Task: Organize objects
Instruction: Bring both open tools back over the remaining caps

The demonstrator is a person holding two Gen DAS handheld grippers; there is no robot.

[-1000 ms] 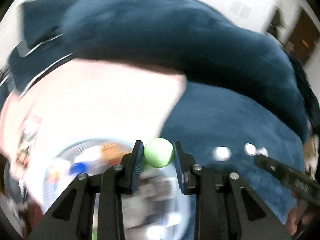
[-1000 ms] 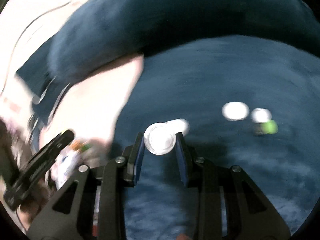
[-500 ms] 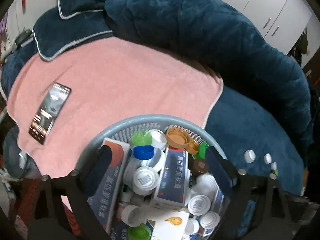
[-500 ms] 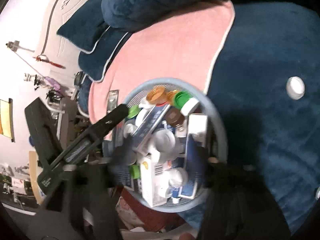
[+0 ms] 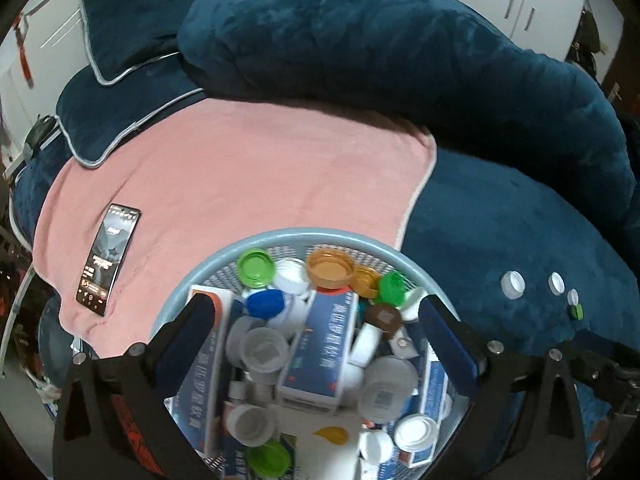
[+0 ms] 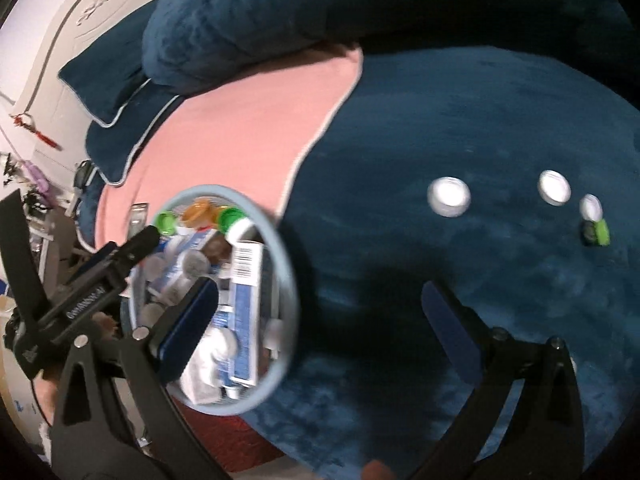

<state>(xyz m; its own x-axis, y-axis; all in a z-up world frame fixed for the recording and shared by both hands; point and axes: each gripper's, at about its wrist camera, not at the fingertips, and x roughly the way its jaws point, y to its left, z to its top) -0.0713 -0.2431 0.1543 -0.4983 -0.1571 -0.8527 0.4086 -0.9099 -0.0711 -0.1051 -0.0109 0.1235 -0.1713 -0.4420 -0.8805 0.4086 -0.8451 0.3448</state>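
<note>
Since a second ago, both tools have let go: my left tool (image 5: 316, 330) then pinched a green cap and my right tool (image 6: 320, 320) a white one; both now stand with jaws opening wide and nothing between the pads.

The bed (image 5: 500, 232) carries everything, under a dark blue plush cover with a long blue bolster (image 5: 360, 40) across its far side. A pink towel (image 5: 248, 176) covers the bed's left part, its right hem running down to the basket.

The round pale blue basket (image 5: 304, 234) sits at the near edge of the bed, overlapping the towel's near right corner. My left tool hangs directly above it; my right tool hangs over bare blue cover just right of it. The basket is full of blue and white cartons (image 5: 320, 354), white pots and loose caps in green, orange, blue and brown.

A phone (image 5: 109, 259) lies screen up on the towel's left part, well apart from the basket.

Three white caps (image 6: 449, 197) lie in a row on the cover toward the bed's right side, with a small green and black piece (image 6: 598, 233) just beside the rightmost.
</note>
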